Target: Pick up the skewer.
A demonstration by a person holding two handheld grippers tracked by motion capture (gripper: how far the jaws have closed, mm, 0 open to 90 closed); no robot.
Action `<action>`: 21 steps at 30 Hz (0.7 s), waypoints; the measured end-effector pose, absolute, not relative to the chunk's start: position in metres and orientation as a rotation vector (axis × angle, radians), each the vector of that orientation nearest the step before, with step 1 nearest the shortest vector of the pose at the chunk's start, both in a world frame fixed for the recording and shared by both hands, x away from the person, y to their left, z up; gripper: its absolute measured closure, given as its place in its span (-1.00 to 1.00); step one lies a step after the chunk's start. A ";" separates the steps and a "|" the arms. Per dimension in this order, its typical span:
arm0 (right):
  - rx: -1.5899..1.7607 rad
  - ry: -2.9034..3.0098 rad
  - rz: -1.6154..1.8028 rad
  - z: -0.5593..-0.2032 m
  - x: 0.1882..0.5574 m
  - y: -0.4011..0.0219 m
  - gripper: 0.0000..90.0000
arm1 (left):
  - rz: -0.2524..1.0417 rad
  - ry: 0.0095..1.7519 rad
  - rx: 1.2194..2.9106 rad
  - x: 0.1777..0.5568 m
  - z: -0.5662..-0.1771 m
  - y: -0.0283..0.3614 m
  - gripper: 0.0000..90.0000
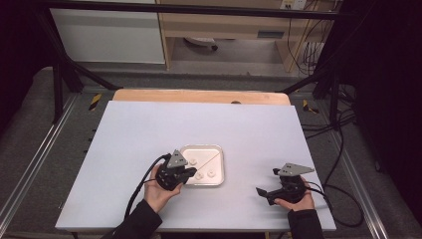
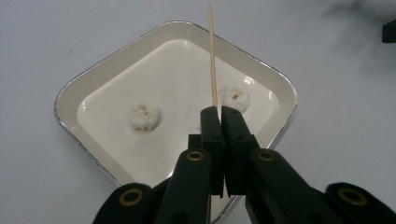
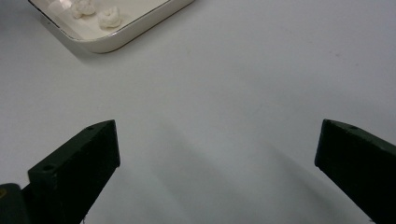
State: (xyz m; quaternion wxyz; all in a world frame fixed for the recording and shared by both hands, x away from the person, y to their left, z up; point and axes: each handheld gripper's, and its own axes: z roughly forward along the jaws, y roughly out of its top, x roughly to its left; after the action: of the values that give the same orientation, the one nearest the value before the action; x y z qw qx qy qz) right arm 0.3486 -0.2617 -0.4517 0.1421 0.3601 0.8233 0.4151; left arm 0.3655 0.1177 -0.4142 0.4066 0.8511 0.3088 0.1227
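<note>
A square white tray (image 1: 220,149) sits near the middle of the white table and holds three small white lumps (image 1: 211,173). My left gripper (image 1: 191,172) is at the tray's left edge, shut on a thin wooden skewer (image 1: 209,159) that reaches out over the tray. In the left gripper view the jaws (image 2: 220,112) pinch the skewer (image 2: 213,60) upright between two lumps (image 2: 145,115), above the tray (image 2: 74,88). My right gripper (image 1: 267,181) rests open at the table's right, pointing left. Its own view shows the wide-apart jaws (image 3: 217,140) holding nothing, with the tray corner (image 3: 130,28) far off.
A wooden board (image 1: 199,95) runs along the table's far edge. Black frame posts (image 1: 59,84) stand at both far corners. Cables (image 1: 343,164) trail off the right side. Bare table lies between the tray and the right gripper.
</note>
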 end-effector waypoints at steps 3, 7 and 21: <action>1.011 2.379 1.172 -0.450 0.348 -0.255 -0.98 | 0.304 0.768 2.149 0.364 -0.413 0.117 0.97; 0.961 2.402 1.124 -0.448 0.348 -0.243 -0.98 | 0.299 0.755 2.154 0.363 -0.410 0.115 0.97; 0.805 2.400 1.064 -0.435 0.346 -0.220 -0.96 | 0.273 0.710 2.189 0.361 -0.403 0.112 0.97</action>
State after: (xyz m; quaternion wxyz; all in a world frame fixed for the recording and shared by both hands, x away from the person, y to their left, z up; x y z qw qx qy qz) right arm 0.3461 -0.2200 -0.4348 0.1966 0.2873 0.8570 0.3798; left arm 0.3607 0.1123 -0.4028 0.4008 0.8654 0.2807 0.1079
